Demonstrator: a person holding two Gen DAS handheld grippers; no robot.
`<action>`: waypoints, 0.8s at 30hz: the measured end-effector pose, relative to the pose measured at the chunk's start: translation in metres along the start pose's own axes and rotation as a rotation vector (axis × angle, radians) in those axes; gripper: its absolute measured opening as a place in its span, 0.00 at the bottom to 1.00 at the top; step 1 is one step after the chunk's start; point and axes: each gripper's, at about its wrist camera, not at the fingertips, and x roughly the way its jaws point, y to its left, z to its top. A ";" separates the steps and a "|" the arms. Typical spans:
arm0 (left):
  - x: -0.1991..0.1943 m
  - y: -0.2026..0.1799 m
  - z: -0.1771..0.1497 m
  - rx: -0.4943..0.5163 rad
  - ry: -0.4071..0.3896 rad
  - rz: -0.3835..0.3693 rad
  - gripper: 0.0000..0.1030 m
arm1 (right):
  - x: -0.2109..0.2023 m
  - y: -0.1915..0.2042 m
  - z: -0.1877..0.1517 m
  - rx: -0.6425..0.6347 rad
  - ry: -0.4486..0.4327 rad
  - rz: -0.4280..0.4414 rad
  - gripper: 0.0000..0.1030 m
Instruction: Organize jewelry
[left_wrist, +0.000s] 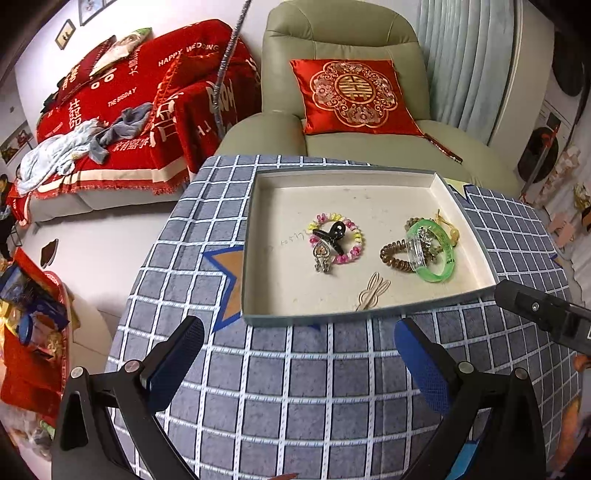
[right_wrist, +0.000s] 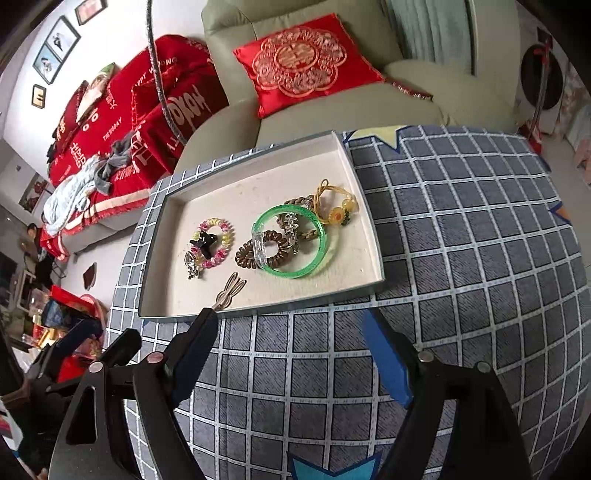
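Now both tongs, left (left_wrist: 299, 332) and right (right_wrist: 291, 325), gaping wide, empty; jewelry in tray (right_wrist: 147, 266).

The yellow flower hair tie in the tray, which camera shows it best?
The right wrist view: the yellow flower hair tie lies in the open, loop and flower plain. In the left wrist view the green bangle hides most of it.

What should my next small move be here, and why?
Probably back both grippers off a little and check the table for leftovers. The left gripper and right gripper hang with jaws open and empty, while the green bangle, beaded bracelet and rabbit clip already lie in the tray.
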 end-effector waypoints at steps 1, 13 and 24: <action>-0.004 0.001 -0.002 -0.001 -0.008 0.003 1.00 | -0.004 0.001 -0.003 -0.004 -0.022 -0.009 0.87; -0.039 0.011 -0.023 -0.031 -0.086 0.030 1.00 | -0.051 0.023 -0.037 -0.149 -0.233 -0.124 0.87; -0.047 0.015 -0.038 -0.047 -0.083 0.030 1.00 | -0.060 0.034 -0.057 -0.187 -0.251 -0.159 0.87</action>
